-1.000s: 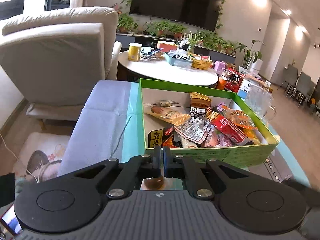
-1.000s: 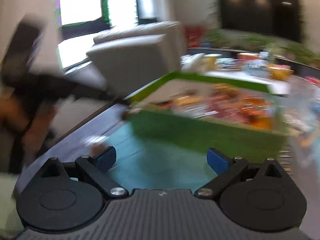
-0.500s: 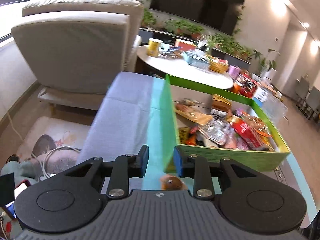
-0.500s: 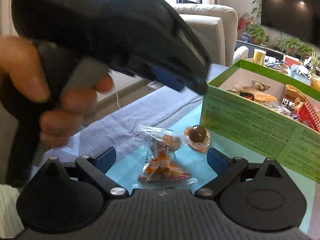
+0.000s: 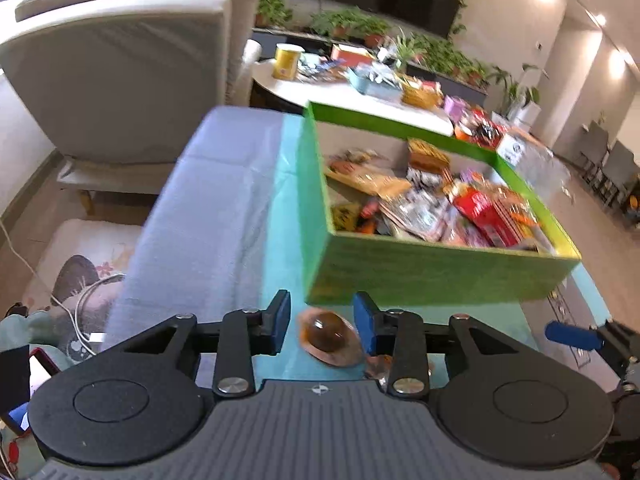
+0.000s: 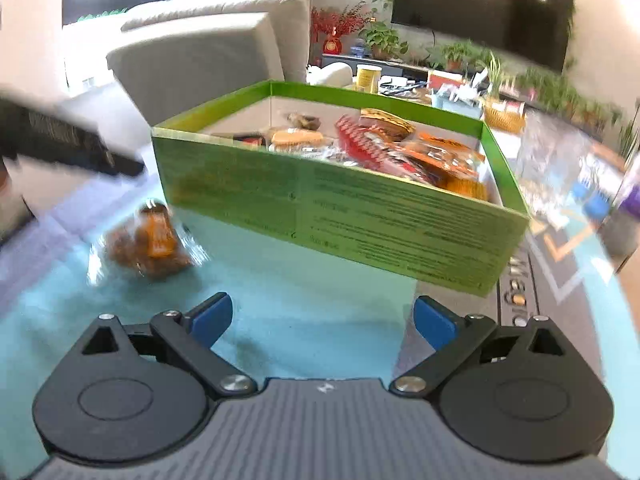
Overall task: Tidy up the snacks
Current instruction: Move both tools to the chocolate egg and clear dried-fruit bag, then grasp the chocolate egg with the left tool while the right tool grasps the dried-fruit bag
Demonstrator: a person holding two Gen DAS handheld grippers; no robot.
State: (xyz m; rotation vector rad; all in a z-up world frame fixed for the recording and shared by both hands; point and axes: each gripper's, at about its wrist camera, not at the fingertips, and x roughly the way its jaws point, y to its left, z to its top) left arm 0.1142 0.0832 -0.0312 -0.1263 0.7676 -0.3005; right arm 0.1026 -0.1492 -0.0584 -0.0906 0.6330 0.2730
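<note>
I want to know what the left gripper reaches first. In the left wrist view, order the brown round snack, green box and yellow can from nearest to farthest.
1. brown round snack: between the left gripper's opening jaws.
2. green box: just beyond, slightly right.
3. yellow can: on the far white table.

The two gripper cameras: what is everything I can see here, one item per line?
Box: one, green, open, on the teal cloth, heaped with snack packets.
Round brown snack: one, in a clear wrapper, on the cloth in front of the box.
Clear bag of snacks: one, orange and brown, on the cloth left of the box.
Cloth: one, teal, over the table.
Armchair: one, cream, behind the table.
Round table: one, white, cluttered, beyond the box.
Yellow can: one, on the round table.
Television: one, black, on the wall.
Potted plants: several, green, under the television.
Left hand-held gripper: black with blue pads, jaws opening, round snack between them.
Right hand-held gripper: same colours, open, empty.
</note>
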